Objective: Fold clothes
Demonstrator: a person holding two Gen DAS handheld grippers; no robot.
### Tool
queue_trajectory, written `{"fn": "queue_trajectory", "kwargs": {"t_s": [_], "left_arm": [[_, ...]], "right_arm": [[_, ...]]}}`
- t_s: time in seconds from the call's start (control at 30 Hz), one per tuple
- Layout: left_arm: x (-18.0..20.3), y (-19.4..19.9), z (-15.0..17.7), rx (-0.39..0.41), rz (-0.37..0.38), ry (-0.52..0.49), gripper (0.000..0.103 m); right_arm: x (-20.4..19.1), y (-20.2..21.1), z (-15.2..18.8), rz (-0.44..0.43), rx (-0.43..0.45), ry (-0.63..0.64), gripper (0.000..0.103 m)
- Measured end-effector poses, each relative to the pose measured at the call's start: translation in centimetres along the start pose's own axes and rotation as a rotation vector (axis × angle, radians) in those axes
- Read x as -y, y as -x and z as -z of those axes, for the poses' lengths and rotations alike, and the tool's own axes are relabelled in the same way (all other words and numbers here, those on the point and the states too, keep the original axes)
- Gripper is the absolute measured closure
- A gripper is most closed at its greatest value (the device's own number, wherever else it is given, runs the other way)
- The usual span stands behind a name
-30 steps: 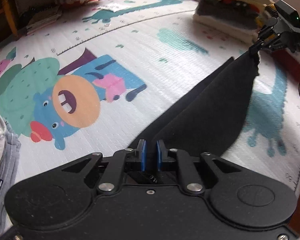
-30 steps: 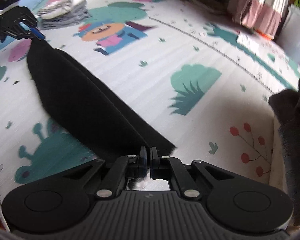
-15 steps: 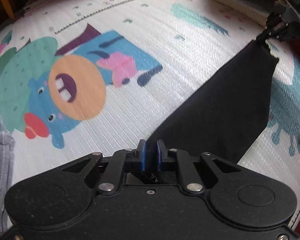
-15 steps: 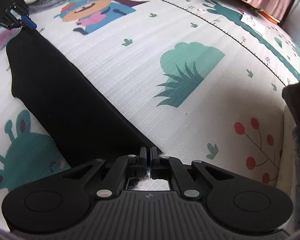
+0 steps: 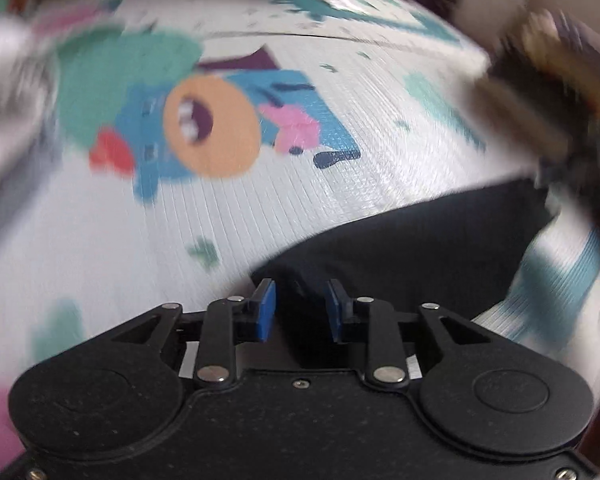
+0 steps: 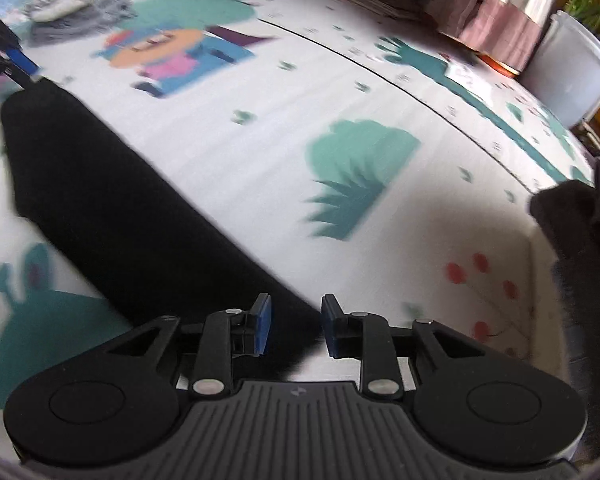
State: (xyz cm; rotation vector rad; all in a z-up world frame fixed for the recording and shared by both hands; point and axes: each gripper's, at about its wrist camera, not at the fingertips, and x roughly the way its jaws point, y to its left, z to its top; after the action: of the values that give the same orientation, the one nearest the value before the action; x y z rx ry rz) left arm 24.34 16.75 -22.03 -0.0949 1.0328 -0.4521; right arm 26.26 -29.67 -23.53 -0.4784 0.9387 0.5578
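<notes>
The black cloth (image 6: 112, 216) lies flat on the play mat (image 6: 260, 160) as a long folded band, running from the left gripper (image 5: 300, 306) at one end to the right gripper (image 6: 294, 326) at the other. In the left wrist view the cloth (image 5: 412, 248) spreads ahead and to the right of the fingers (image 5: 266, 310), whose blue pads stand apart with the cloth's near corner lying in the gap, not pinched. In the right wrist view the fingers (image 6: 260, 324) are likewise spread, the cloth's end passing between and under them without being clamped. At the far end of the band in that view, a blue pad of the left gripper (image 6: 20, 62) shows just beside the cloth's corner.

The mat (image 5: 260, 208) carries a cartoon figure (image 5: 212, 126) beyond the cloth. A grey pile (image 6: 80, 12) sits on the far side of the mat, and dark clothes (image 6: 580, 232) lie at the right edge. The left wrist view is heavily blurred at its borders.
</notes>
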Motion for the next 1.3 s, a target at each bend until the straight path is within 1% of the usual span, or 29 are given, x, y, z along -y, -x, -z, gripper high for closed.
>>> {"fn": "queue_trajectory", "kwargs": {"t_s": [0.07,0.13,0.17,0.23,0.27,0.33,0.37,0.47,0.57,0.67,0.77,0.8,0.83,0.87,0.93,0.97,1.0,1.07,1.1,1.17,1.2,1.27,1.3], "left_arm": [[-1.0,-0.2,0.3,0.001,0.064,0.118,0.073],[-1.9,-1.3,0.4,-0.026,0.116,0.223,0.064],[-2.1,-1.8,0.4,-0.034,0.108,0.255,0.063],[-1.4,-2.7,0.3,-0.044,0.082,0.173,0.086],[-1.1,-3.1,0.3,-0.049,0.068,0.130,0.091],[-0.7,-1.6,0.3,0.064,0.080,0.096,0.094],[-0.5,-0.8,0.2,0.121,0.087,0.079,0.094],[-1.2,-2.7,1.1,0.043,0.028,0.085,0.094],[-1.4,-2.7,1.6,0.067,0.028,0.110,0.092],[-0.9,-2.8,1.7,0.081,0.009,0.099,0.092],[-1.1,-2.6,2.0,0.089,-0.017,0.116,0.088],[-0.8,-2.5,2.0,0.096,-0.038,0.099,0.088],[-0.2,-2.1,2.0,0.114,-0.066,0.058,0.085],[0.6,-1.7,2.0,0.138,-0.106,-0.001,0.076],[2.6,-0.2,2.1,0.204,-0.183,-0.130,0.075],[3.3,0.3,2.2,0.235,-0.208,-0.163,0.075],[4.3,1.0,2.4,0.270,-0.217,-0.197,0.075],[5.8,1.5,3.0,0.297,-0.171,-0.248,0.075],[6.6,1.2,3.3,0.280,-0.126,-0.273,0.075],[7.4,0.2,4.0,0.246,-0.077,-0.304,0.075],[7.3,-0.9,4.4,0.216,-0.071,-0.300,0.075],[5.9,-3.2,4.8,0.126,-0.129,-0.267,0.075],[5.0,-3.7,5.5,0.159,-0.109,-0.256,0.072]], "right_arm": [[-1.6,-0.1,0.1,-0.038,0.007,0.014,0.073],[-2.7,-0.7,0.1,-0.068,-0.001,0.012,0.072],[-3.0,-1.1,0.2,-0.078,-0.009,0.006,0.072],[-3.1,-2.0,0.4,-0.086,-0.028,-0.022,0.071],[-3.0,-2.5,0.5,-0.088,-0.038,-0.036,0.070],[-2.7,-2.7,0.6,-0.083,-0.034,-0.058,0.067],[-2.6,-2.7,0.5,-0.072,-0.031,-0.066,0.066],[-1.8,-2.8,0.9,-0.061,-0.030,-0.107,0.062],[-1.7,-3.0,1.2,-0.053,-0.023,-0.124,0.059],[-2.0,-2.9,1.3,-0.036,-0.025,-0.115,0.058],[-2.2,-2.6,1.2,-0.027,-0.008,-0.135,0.057],[-2.6,-2.3,1.1,-0.028,0.010,-0.127,0.057],[-3.0,-1.9,1.0,-0.032,0.028,-0.115,0.057],[-3.5,-1.6,0.8,-0.037,0.047,-0.101,0.057],[-4.6,-0.9,0.4,-0.049,0.083,-0.071,0.057],[-5.2,-0.7,0.2,-0.061,0.096,-0.060,0.057],[-5.8,-0.6,-0.1,-0.077,0.107,-0.050,0.057],[-7.3,-0.5,-0.7,-0.106,0.124,-0.019,0.058],[-7.9,-0.6,-1.1,-0.125,0.135,-0.010,0.058],[-9.0,-0.7,-1.9,-0.164,0.160,0.001,0.059],[-9.5,-0.7,-2.4,-0.190,0.172,0.001,0.059],[-10.0,-1.1,-3.3,-0.243,0.180,-0.020,0.059],[-9.9,-2.1,-3.6,-0.253,0.149,-0.045,0.059]]}}
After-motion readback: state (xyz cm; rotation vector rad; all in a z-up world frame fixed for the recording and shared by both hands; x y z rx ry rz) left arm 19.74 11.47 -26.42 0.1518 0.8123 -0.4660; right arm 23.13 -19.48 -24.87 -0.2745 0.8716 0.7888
